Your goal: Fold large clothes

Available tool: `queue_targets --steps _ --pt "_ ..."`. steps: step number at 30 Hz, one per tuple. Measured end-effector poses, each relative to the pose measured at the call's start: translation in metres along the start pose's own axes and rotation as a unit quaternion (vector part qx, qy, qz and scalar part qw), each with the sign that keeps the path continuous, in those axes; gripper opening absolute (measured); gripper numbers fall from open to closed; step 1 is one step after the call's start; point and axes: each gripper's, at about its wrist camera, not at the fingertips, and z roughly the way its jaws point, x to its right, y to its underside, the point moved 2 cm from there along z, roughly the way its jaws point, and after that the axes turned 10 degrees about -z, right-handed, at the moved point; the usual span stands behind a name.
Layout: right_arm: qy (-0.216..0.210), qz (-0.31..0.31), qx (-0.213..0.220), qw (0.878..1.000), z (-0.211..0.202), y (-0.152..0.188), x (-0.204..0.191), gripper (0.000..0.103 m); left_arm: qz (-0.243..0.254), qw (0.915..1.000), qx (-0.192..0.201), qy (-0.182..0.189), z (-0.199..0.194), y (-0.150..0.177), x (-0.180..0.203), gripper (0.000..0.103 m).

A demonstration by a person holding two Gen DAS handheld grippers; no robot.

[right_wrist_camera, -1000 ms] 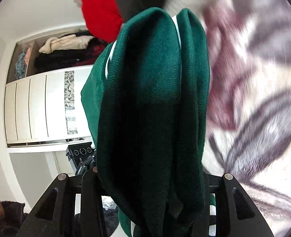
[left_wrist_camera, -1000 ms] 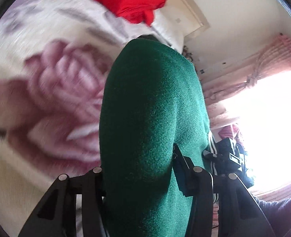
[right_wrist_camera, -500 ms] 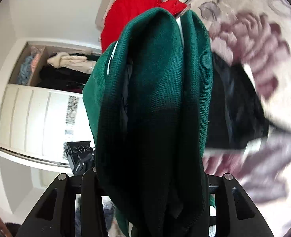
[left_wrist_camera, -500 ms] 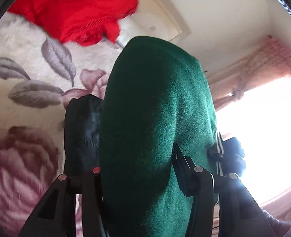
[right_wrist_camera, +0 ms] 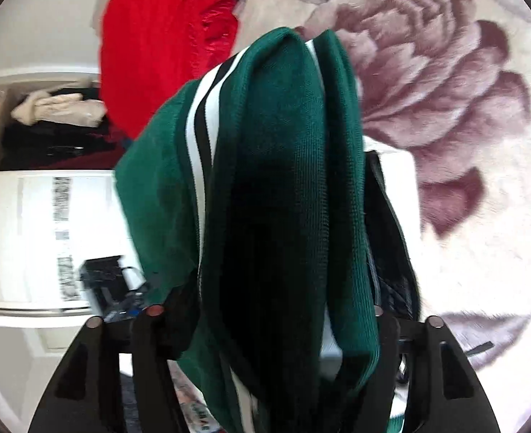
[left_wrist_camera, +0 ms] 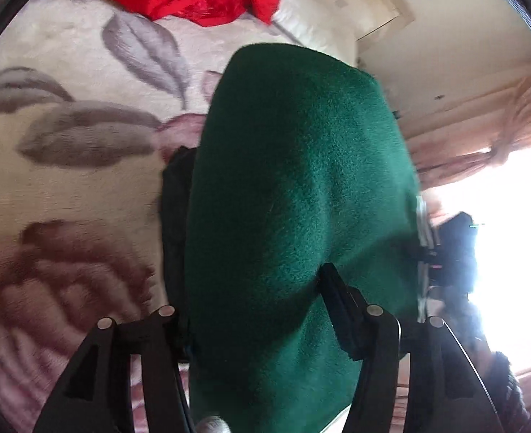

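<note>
Both tongs grip the green sweater: the left tongs [left_wrist_camera: 265,328] pinch a thick bunched fold of the sweater [left_wrist_camera: 294,198], and the right tongs [right_wrist_camera: 269,324] clamp its folded, white-striped layers [right_wrist_camera: 283,180]. It hangs above the flowered blanket [left_wrist_camera: 67,137], near a red garment [right_wrist_camera: 157,47].

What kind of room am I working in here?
Most likely a bedroom: a floral blanket covers a bed, an open wardrobe holds clothes, and pink curtains frame a bright window.
</note>
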Motion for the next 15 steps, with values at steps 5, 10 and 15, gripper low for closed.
queue_targets --steps 5,10,15 --pt "0.151 -0.049 0.029 0.987 -0.02 0.02 -0.032 0.093 0.062 0.9917 0.064 -0.093 -0.019 0.013 0.031 0.084" --pt "0.314 -0.077 0.085 0.943 -0.047 0.064 -0.068 0.103 0.136 0.9645 0.147 -0.172 -0.046 0.046 0.074 0.103" --pt "0.431 -0.114 0.108 0.889 -0.049 0.129 -0.107 0.103 0.158 0.946 0.176 -0.222 -0.075 0.094 0.099 0.103"
